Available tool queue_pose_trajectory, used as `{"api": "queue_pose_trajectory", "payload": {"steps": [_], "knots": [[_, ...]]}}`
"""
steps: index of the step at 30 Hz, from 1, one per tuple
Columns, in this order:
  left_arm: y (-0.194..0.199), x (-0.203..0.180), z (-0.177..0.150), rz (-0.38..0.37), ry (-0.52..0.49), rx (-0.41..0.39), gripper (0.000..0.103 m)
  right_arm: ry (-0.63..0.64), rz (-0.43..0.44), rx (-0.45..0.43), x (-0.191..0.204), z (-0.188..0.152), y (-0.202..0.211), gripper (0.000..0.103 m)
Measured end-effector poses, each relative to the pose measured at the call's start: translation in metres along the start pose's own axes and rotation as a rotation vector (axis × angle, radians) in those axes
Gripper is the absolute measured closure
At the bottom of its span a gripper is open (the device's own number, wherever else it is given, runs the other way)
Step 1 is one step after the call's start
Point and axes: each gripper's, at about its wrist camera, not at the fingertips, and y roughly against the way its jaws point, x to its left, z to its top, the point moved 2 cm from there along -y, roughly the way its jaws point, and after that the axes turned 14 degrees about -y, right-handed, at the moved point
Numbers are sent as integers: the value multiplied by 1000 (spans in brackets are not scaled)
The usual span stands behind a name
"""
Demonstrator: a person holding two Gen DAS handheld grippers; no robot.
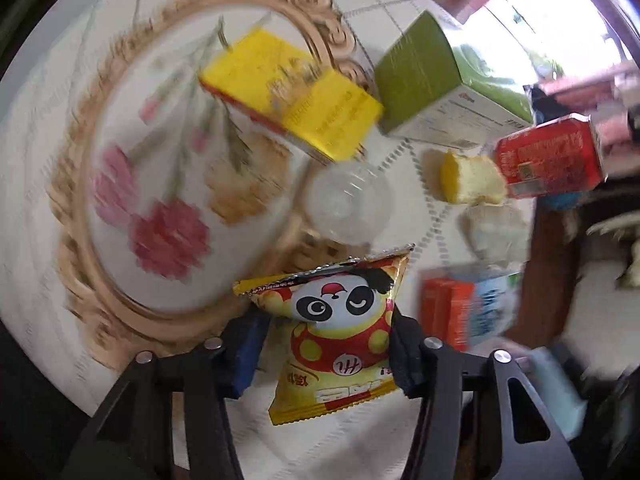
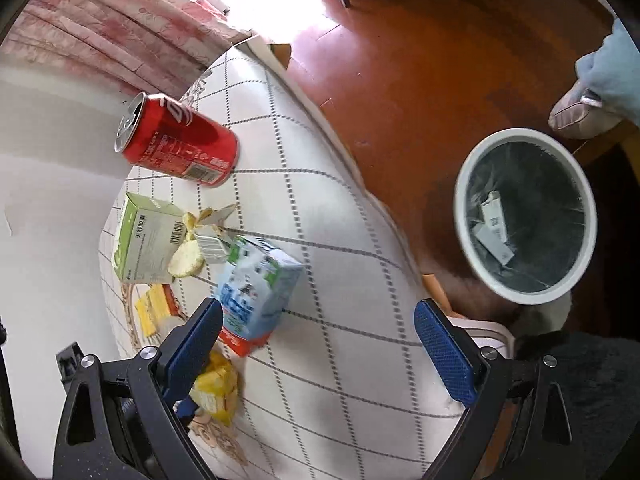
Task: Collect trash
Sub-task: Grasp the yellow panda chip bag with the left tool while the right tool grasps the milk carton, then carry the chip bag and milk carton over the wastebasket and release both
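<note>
One snack bag [image 1: 340,336] with a panda on it sits squeezed between the jaws of the left gripper [image 1: 326,354], so that piece of trash is picked up but not yet thrown away. Just past those jaws lie a clear plastic lid [image 1: 346,206] and a flowered tray [image 1: 76,168], then a yellow box [image 1: 292,92], a piece of cake [image 1: 472,178], a green box [image 1: 432,84] and a red can [image 1: 550,156]. The right gripper [image 2: 318,348] has its jaws wide apart and holds nothing. Close ahead of its left jaw lies a blue milk carton [image 2: 256,292]. Far off past its right jaw, down on the floor, stands the white trash bin [image 2: 524,216] with a few white cartons already inside. Most of the trash seems to be left on the table [image 2: 340,360].
</note>
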Motion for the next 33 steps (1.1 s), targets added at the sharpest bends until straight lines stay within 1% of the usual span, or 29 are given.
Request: {"api": "queue_pose_trajectory", "payload": {"steps": [3, 6, 8, 9, 10, 11, 12, 14, 18, 19, 22, 24, 28, 30, 33], "knots": [[11, 18, -5, 100, -71, -30, 54, 18, 4, 27, 18, -4, -17, 5], [16, 35, -11, 146, -90, -40, 54, 17, 0, 46, 34, -7, -36, 5], [18, 42, -15, 162, -99, -40, 54, 27, -28, 46, 47, -11, -49, 7], [18, 44, -16, 161, -98, -39, 54, 33, -46, 46, 51, -12, -55, 14], [17, 46, -17, 156, -97, -36, 54, 39, -72, 62, 55, -15, -63, 18], [17, 47, -18, 156, -97, -35, 54, 42, -100, 71, 57, -17, -69, 28], [17, 48, -18, 154, -97, -36, 54, 48, -112, 55, 58, -18, -69, 35], [18, 49, -16, 155, -104, -37, 54, 65, -115, 55, 61, -21, -69, 35], [22, 47, -15, 156, -127, -49, 54, 104, -120, 52, 57, -26, -63, 39], [22, 41, -4, 155, -131, -51, 54, 115, -123, 48, 55, -27, -60, 39], [30, 26, -2, 166, -170, -74, 54, 149, -109, 39, 49, -31, -49, 41], [38, 18, -4, 181, -203, -96, 54, 183, -98, 24, 47, -33, -39, 42], [61, -2, -11, 206, -285, -156, 54, 246, -74, -40, 41, -37, -8, 42], [71, -9, -12, 202, -318, -181, 54, 251, -44, -61, 37, -36, 9, 43], [91, -32, -9, 178, -367, -221, 54, 237, 3, -92, 29, -33, 33, 43]]}}
